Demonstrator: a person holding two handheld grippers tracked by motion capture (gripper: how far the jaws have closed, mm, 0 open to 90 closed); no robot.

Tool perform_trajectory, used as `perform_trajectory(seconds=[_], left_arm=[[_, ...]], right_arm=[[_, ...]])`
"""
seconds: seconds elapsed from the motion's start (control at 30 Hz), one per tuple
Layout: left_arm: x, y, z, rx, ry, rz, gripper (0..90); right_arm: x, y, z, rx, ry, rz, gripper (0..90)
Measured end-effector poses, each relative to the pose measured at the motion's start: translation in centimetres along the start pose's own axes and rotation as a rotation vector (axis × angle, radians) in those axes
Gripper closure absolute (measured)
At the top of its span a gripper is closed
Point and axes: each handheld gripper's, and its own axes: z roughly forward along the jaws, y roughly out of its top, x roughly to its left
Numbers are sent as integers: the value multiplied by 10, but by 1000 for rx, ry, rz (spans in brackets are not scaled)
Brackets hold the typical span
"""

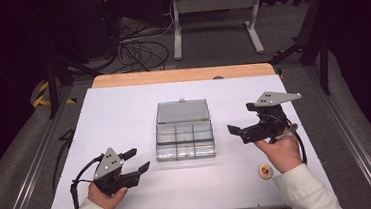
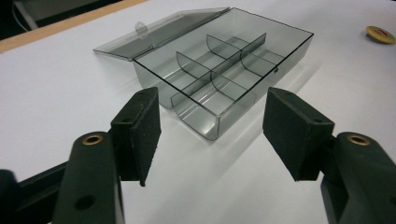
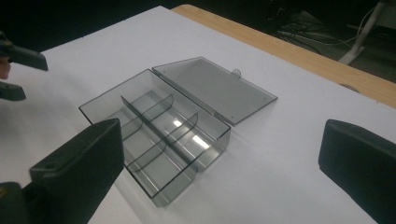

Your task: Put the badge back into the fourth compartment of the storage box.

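High view: the white, matte counter (image 1: 124, 114) with a wooden far edge carries a clear, smoky plastic compartment box (image 1: 185, 140) at its middle, rectangular, its long axis running left to right, its flat lid (image 1: 182, 111) folded open toward the far edge. The left gripper (image 1: 137, 167) and right gripper (image 1: 235, 130) flank it, both spread wide and empty. A small round yellow disc (image 1: 265, 171) lies near the right hand.

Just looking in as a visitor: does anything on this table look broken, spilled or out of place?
Nothing stands out. The clear box sits square in the middle of the table, lid laid flat open behind it, its compartments empty and dividers upright. A small round disc lies alone near the right hand; what it is I cannot tell.
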Motion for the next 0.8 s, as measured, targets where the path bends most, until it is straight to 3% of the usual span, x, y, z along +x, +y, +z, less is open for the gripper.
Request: perform_trajectory(seconds=[0.13,0.8], left_arm=[[-1,-3,-3,-8,18,1,342],[0,-8,-8,-25,12,0,302]], right_arm=[[3,-9,-8,12,-6,-1,13],[12,-35,-24,65,-25,-16,20]])
